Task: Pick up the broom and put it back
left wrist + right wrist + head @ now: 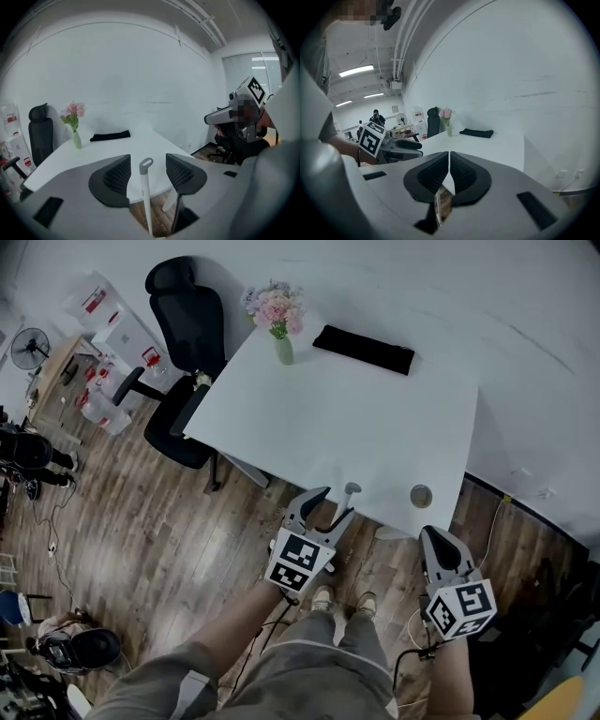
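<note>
The broom's white handle with a grey loop at its top (352, 489) stands upright by the near edge of the white table (375, 427). My left gripper (338, 502) is open, with its jaws on either side of the handle's top. In the left gripper view the handle (146, 187) rises in the gap between the jaws of the left gripper (148, 169), and neither jaw presses on it. The broom's lower part is hidden. My right gripper (434, 533) is shut and holds nothing; it is off to the right. In its own view the right gripper (449, 161) has its pads together.
On the table stand a vase of pink flowers (279, 320), a black pouch (364, 349) and a round grommet (421, 495). A black office chair (183, 362) is at the table's left. My shoes (342, 600) are on the wooden floor. Cluttered boxes (108, 343) lie at far left.
</note>
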The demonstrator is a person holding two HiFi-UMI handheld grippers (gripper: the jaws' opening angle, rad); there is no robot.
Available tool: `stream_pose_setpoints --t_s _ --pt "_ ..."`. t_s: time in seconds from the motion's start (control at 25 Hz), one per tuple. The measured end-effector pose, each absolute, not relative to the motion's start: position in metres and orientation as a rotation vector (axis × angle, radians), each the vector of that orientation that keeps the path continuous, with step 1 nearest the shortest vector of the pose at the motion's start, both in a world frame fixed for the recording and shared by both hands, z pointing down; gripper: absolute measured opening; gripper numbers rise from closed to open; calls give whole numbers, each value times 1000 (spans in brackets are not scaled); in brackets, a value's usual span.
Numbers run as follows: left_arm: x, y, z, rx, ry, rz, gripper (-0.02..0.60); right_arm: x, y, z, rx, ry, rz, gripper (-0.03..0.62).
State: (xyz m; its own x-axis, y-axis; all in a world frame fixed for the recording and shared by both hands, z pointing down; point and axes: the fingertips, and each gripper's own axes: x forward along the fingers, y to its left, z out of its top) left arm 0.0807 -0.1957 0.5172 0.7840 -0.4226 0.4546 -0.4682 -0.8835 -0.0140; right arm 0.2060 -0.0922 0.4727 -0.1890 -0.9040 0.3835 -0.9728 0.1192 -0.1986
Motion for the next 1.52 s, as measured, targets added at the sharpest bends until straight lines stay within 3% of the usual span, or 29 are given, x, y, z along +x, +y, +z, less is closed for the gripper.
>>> stream_pose_setpoints --t_s 0.6,0.76,0.88,1.24,1.52 --pt "107 -213 633 2733 -783 848 250 228 -110 565 1732 -2257 684 35" --pt "110 -216 651 2736 -793 886 203 229 -112 578 1729 -2265 699 35" --pt "110 -219 656 2740 -817 888 119 231 -111 584 1732 -2271 696 35" --pt "97 -195 648 2766 -754 872 112 222 -94 574 1741 -2261 687 35" --pt "50 -162 630 2705 -796 904 110 211 -75 533 1758 -2278 639 35"
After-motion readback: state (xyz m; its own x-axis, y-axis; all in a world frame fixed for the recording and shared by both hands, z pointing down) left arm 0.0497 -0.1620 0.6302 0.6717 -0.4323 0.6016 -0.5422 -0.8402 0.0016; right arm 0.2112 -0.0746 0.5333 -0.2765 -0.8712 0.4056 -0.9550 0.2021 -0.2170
